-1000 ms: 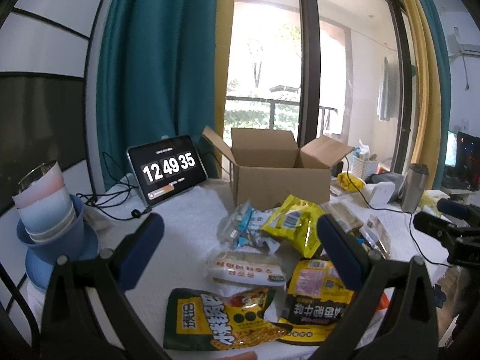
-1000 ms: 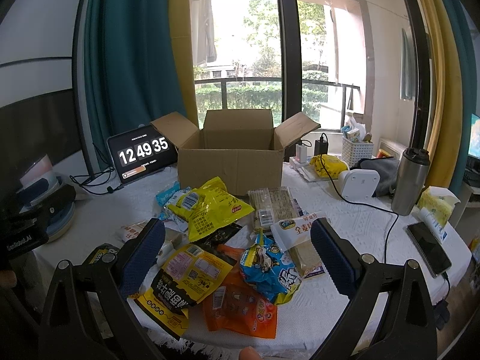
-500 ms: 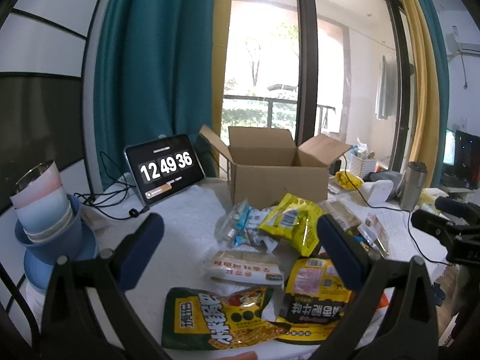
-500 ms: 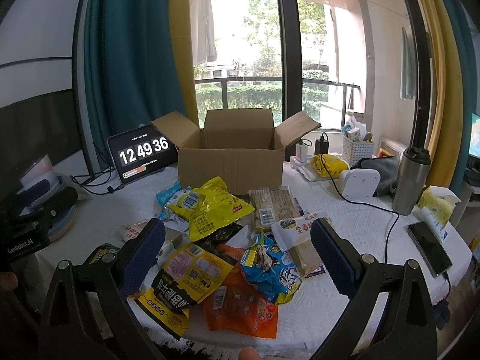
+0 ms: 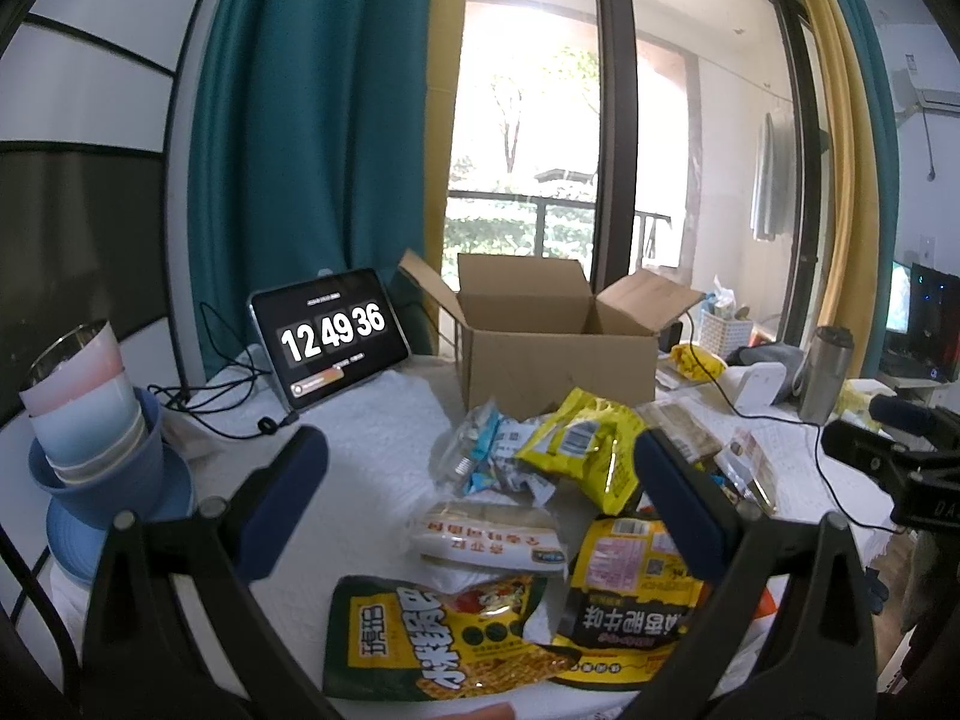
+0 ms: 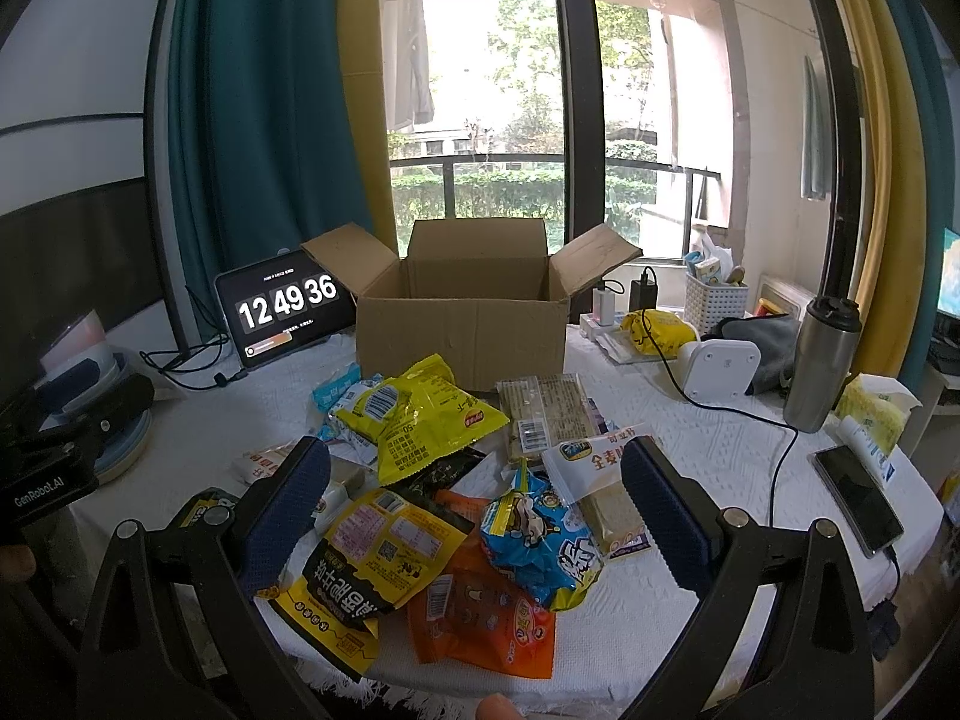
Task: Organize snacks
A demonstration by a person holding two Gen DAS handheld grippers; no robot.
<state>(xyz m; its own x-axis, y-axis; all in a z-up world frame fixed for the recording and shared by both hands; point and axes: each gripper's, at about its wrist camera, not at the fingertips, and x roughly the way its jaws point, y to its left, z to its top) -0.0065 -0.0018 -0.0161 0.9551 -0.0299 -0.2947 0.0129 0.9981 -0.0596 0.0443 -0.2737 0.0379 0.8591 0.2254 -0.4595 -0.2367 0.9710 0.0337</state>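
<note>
Crinkly foil snack packets (image 6: 420, 420), open corrugated cardboard box (image 6: 462, 324), both grippers' jaws spread wide, empty

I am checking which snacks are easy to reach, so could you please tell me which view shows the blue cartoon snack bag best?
The right wrist view: the blue cartoon snack bag lies whole on top of the pile, unobstructed. In the left wrist view I cannot make it out.
</note>
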